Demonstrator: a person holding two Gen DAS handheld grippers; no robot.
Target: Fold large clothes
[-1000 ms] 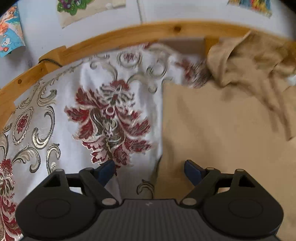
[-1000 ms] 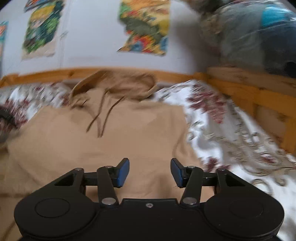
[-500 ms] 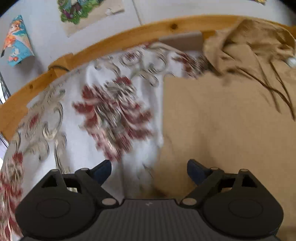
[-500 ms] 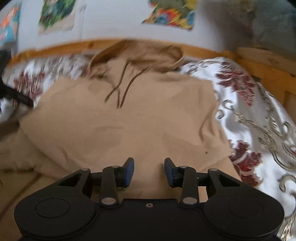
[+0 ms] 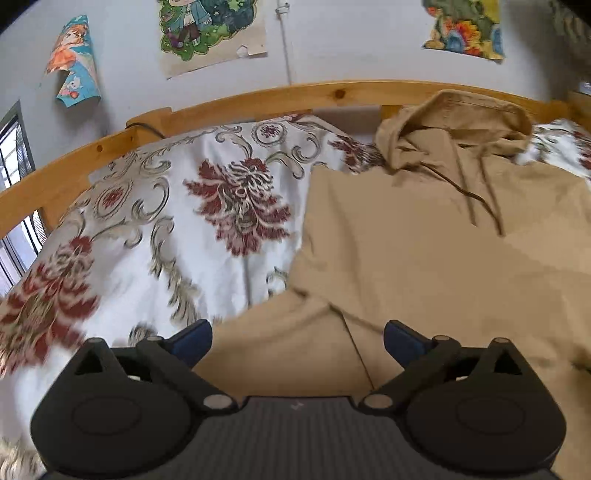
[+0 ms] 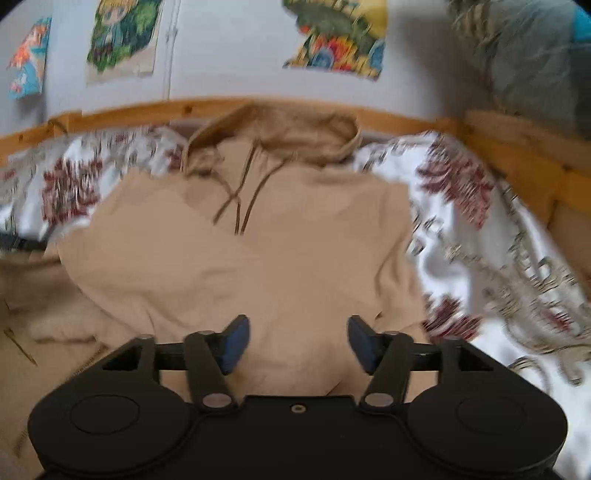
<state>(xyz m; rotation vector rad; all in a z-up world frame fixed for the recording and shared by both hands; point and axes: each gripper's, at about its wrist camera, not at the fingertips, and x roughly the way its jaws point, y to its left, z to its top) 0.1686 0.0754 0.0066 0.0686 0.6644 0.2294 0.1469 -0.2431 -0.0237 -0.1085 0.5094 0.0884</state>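
Note:
A tan hoodie [image 5: 424, 240] [image 6: 266, 236] lies front up on a floral bedsheet, its hood [image 5: 454, 118] [image 6: 280, 133] against the wooden rail and its brown drawstrings on the chest. Both sleeves look folded in over the body. My left gripper [image 5: 297, 341] hovers over the hoodie's lower left part, jaws opening wide, nothing between them. My right gripper [image 6: 297, 341] is above the hoodie's lower right part, jaws opening, nothing gripped. A dark bit of the left gripper shows at the left edge of the right wrist view.
The white sheet [image 5: 166, 229] [image 6: 480, 258] with red flowers covers the bed on both sides. A wooden bed rail [image 5: 258, 99] [image 6: 517, 162] runs along the back and right. Posters [image 5: 210, 33] hang on the wall; a grey bundle [image 6: 535, 55] sits at the upper right.
The left gripper has drawn back and right, so more of the hoodie shows, and opened wider. The right gripper narrowed, then opened, and rose a little.

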